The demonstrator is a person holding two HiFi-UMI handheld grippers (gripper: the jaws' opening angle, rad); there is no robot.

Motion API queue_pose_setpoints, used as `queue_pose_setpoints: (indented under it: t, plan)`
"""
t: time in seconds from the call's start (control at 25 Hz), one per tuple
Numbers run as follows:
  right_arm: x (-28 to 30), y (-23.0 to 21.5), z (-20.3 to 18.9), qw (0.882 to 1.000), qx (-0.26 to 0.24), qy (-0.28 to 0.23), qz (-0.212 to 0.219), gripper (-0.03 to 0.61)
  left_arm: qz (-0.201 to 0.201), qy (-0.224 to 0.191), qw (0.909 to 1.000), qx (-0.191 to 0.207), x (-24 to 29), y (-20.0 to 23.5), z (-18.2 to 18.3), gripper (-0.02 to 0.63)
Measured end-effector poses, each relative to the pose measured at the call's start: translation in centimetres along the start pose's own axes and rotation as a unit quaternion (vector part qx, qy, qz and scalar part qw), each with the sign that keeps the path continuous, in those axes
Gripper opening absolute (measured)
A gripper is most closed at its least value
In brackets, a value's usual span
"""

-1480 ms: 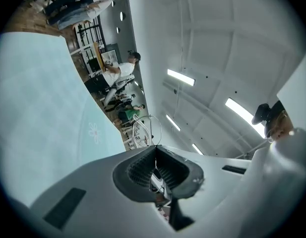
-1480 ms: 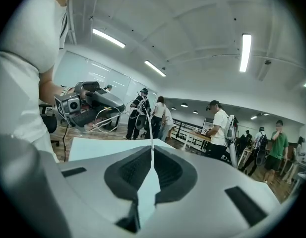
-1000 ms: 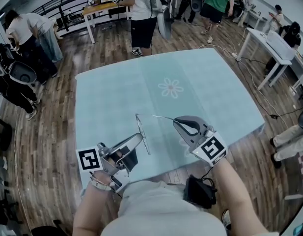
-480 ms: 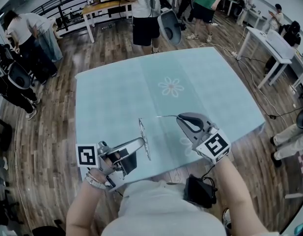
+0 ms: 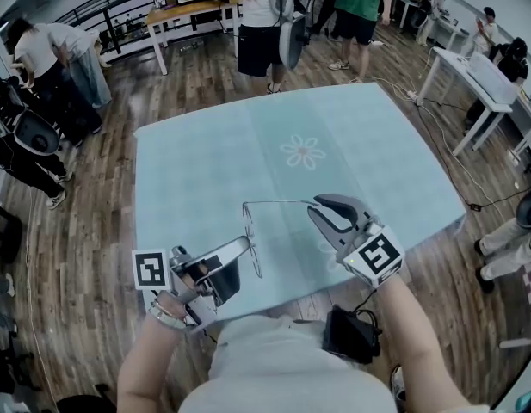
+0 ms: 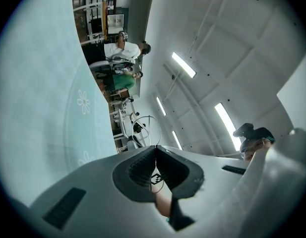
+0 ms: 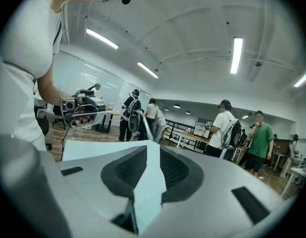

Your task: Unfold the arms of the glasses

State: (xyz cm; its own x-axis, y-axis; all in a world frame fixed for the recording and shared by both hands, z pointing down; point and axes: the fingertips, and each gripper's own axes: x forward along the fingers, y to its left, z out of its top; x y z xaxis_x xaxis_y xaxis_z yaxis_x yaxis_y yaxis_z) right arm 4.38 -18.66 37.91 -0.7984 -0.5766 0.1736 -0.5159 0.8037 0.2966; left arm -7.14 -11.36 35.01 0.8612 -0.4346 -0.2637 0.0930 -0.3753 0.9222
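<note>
wire glasses held over the pale blue table, one arm folded out sideways

the left gripper is pinched tight on the rim of the glasses, holding them over the near part of the tablecloth. the thin temple arm reaches across to the right gripper, whose jaws are opening, a narrow gap with the arm's tip lying loose in it.

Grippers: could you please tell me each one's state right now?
Left gripper: shut on the glasses.
Right gripper: jaws opening, glasses arm at its tips.
</note>
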Motion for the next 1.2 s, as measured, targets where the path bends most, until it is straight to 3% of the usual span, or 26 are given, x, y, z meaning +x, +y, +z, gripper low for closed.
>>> queue_pose_setpoints:
  t: [0.08,0.2,0.64,1.2]
  plan:
    - [0.0,0.1,0.2,1.000,-0.001,-0.003,0.000,0.111,-0.003,-0.002,1.0000,-0.002,-0.1,-0.1,0.2,0.011]
    - [-0.4,0.3,0.9,1.000,-0.002,-0.015,-0.002,0.124,-0.004,-0.003,1.0000,-0.003,-0.3,0.0,0.4,0.011]
    - [-0.4,1.8,0.7,1.000,0.014,-0.023,0.014,0.126,-0.021,0.005,0.9996,-0.016,0.0,-1.2,0.0,0.011]
    - [3.1,4.9,3.8,0.989,0.041,-0.118,0.075,0.126,-0.030,0.029,0.9970,-0.066,1.0,-2.6,-1.4,0.011]
